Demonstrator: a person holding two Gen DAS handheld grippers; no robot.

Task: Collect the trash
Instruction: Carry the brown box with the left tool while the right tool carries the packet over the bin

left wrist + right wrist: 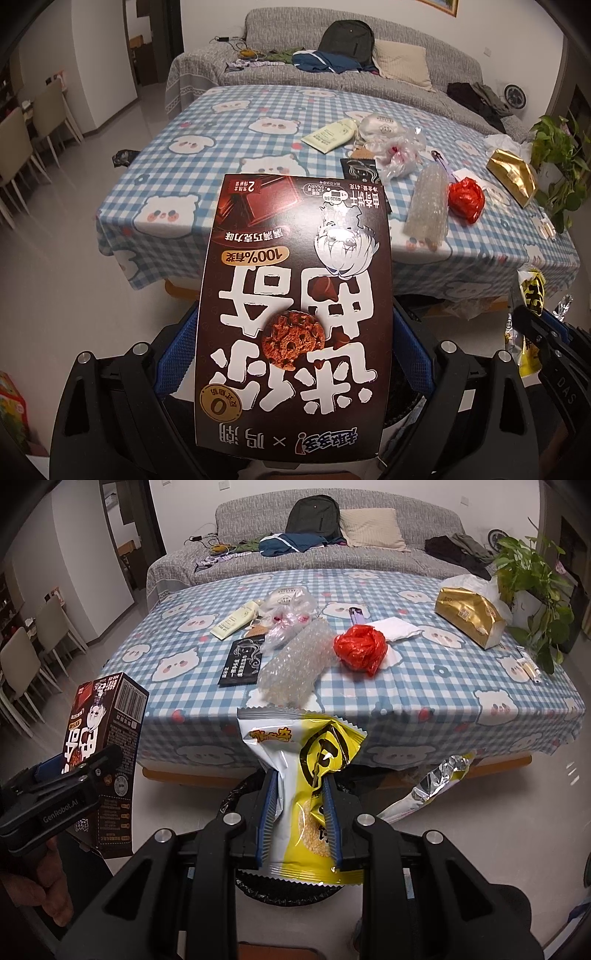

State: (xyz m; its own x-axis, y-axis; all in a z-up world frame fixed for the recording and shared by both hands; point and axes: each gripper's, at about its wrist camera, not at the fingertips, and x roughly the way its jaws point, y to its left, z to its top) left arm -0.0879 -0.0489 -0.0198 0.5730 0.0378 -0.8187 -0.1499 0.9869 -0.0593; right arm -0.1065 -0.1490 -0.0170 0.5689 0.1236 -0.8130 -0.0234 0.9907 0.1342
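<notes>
My left gripper (295, 328) is shut on a brown chocolate cookie box (291, 295), which fills the middle of the left wrist view. In the right wrist view the same box (110, 716) is at the left, clamped by the left gripper (103, 764) with a hand behind it. The right gripper (300, 797) is shut on a yellow and white snack wrapper (295, 760). Both are above a round bin with a black liner (295, 891) on the floor in front of the table. The right gripper (546, 332) and its wrapper (532, 291) also show at the left wrist view's right edge.
On the blue checked tablecloth (443, 686) lie a red crumpled bag (360, 648), bubble wrap (295, 664), a clear plastic bag (291, 616), a black card (242, 661), a cream tube (234, 622) and a gold tissue pack (469, 616). A silver-lined wrapper (428, 794) lies right of the bin. A potted plant (528, 579) is at the table's right.
</notes>
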